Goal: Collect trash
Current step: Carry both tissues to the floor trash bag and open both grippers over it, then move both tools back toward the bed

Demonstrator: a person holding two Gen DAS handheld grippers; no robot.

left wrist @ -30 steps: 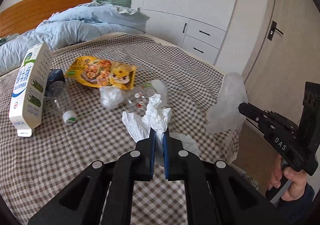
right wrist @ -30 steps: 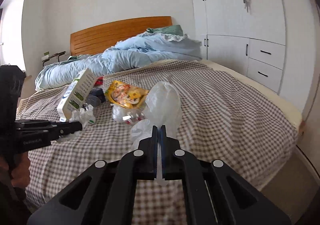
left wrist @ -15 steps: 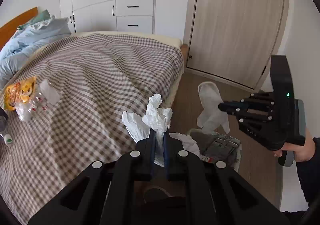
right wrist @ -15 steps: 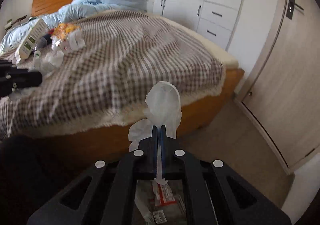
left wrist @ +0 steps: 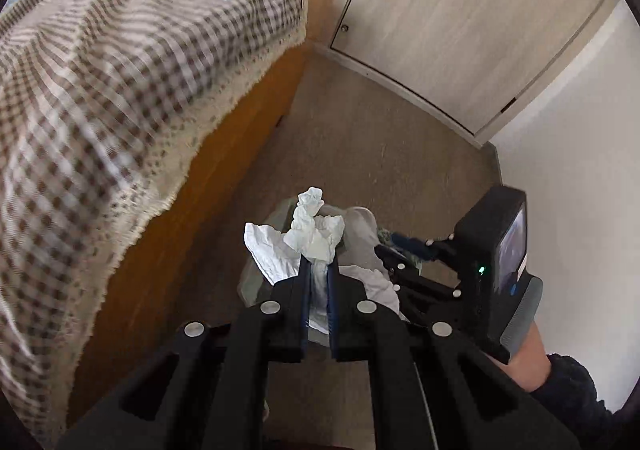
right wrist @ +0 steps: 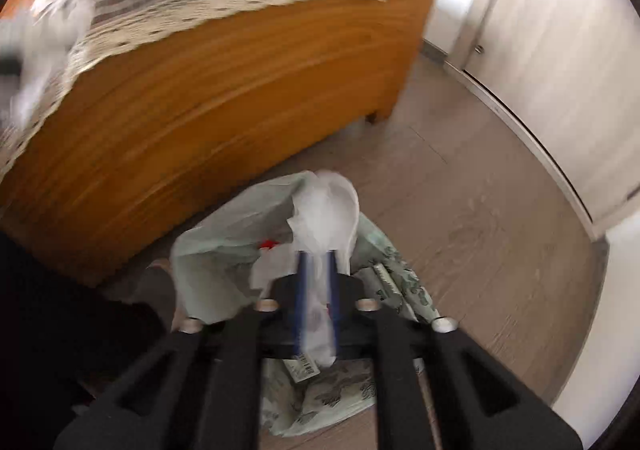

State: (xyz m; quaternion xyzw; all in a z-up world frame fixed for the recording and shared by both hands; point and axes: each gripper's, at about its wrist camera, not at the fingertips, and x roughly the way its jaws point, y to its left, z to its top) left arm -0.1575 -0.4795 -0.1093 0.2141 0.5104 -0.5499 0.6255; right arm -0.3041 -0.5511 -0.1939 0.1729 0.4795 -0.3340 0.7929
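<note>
While left gripper (left wrist: 318, 270) pinches tissue (left wrist: 304, 238), right gripper (right wrist: 316, 266) opening around plastic wrapper (right wrist: 326, 209)

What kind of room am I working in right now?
Most likely a bedroom: a wooden bed frame under a checked bedspread, a light wood door and wood-look floor. A trash bag sits on the floor beside the bed.
</note>
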